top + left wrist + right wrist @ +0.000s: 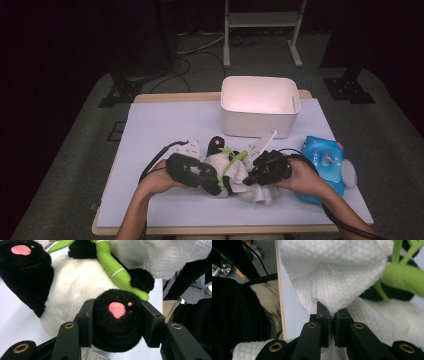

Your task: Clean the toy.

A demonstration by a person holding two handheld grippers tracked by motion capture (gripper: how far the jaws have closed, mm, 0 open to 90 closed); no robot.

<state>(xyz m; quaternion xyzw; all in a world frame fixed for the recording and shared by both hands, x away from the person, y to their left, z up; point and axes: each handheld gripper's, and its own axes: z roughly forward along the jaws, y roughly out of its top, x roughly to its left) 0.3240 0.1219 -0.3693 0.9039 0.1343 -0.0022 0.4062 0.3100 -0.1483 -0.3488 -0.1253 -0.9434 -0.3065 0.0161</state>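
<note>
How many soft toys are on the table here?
2. The panda plush lies at the front middle, its foot clamped by the left gripper; the blue plush toy sits at the right edge. Others may be hidden.

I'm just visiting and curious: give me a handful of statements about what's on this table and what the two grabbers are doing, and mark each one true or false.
1. The left gripper clamps a black foot of the plush panda. True.
2. The right gripper stands wide open over the table. False: its jaws pinch a fold of the white cloth.
3. The white bin holds the panda. False: the panda lies on the table in front of the bin.
4. A blue toy lies beside the person's right hand. True.
5. The panda carries a green bamboo stalk. True.
</note>
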